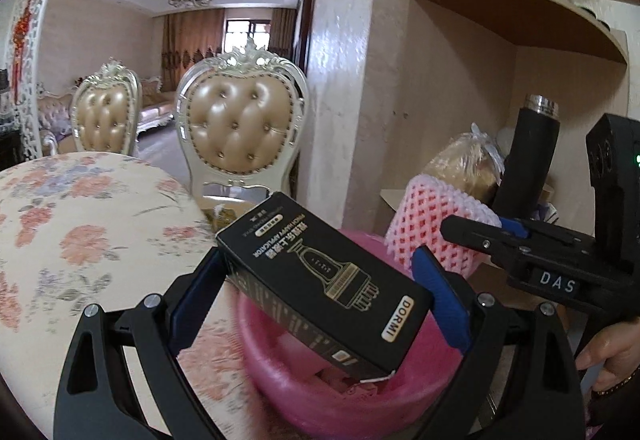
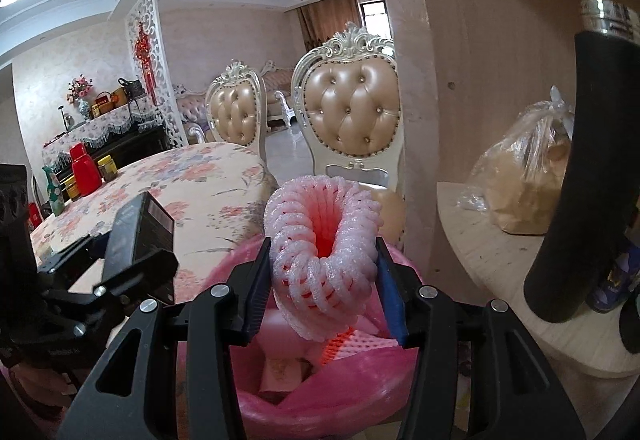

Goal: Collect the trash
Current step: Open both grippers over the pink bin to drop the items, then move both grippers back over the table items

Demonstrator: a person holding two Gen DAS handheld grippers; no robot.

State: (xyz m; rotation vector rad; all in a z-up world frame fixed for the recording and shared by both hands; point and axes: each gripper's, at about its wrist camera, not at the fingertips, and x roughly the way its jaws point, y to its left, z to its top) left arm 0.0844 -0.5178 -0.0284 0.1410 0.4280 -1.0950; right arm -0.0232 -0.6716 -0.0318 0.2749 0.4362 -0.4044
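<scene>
My left gripper (image 1: 320, 292) is shut on a black DORMI box (image 1: 324, 284) and holds it tilted over the pink-lined trash bin (image 1: 288, 396). My right gripper (image 2: 324, 284) is shut on a pink foam fruit net (image 2: 320, 252) and holds it above the same bin (image 2: 320, 408). The net also shows in the left wrist view (image 1: 436, 224), with the right gripper (image 1: 472, 236) at its right side. The box and left gripper show at the left of the right wrist view (image 2: 136, 236). Some trash lies inside the bin.
A round table with a floral cloth (image 1: 72, 240) is to the left, with jars and a red bottle (image 2: 84, 169) on it. Two padded chairs (image 1: 240, 131) stand behind. A wooden corner shelf (image 2: 500, 288) at right holds a black flask (image 2: 584, 179) and a plastic bag (image 2: 524, 175).
</scene>
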